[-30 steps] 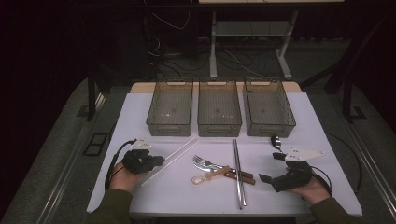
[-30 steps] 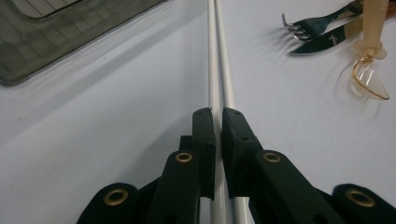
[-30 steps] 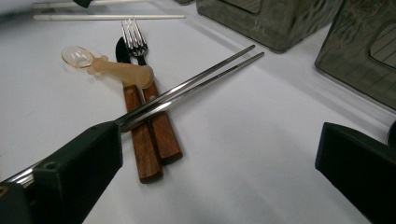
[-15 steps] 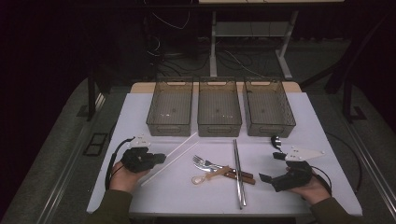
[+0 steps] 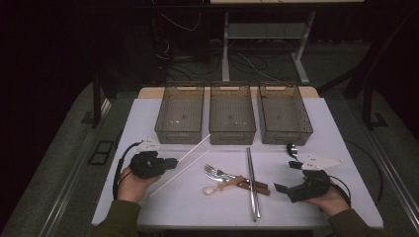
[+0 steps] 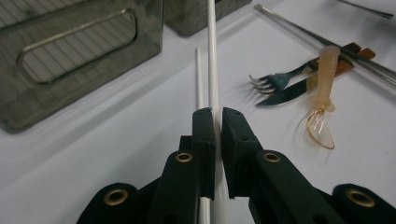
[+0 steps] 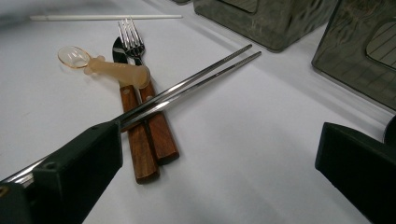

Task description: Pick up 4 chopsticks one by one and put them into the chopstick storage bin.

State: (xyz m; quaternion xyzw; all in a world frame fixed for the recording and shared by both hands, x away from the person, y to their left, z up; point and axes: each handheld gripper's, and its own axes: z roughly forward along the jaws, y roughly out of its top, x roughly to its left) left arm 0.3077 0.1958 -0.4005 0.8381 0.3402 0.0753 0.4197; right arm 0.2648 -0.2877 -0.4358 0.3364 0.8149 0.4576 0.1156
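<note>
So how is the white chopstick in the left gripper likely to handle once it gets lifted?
The white chopstick looks thin, straight and rigid, so it should probably lift stiff and light. The left gripper clamps it near one end, so the long free end may sag or pivot. It looks smooth and round, so it could slip; its twin alongside may roll if nudged.

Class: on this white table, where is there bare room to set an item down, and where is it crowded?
Bare: white table right of the metal chopsticks, and its front-left corner. Crowded: centre, around wooden-handled fork and translucent spoon.
</note>
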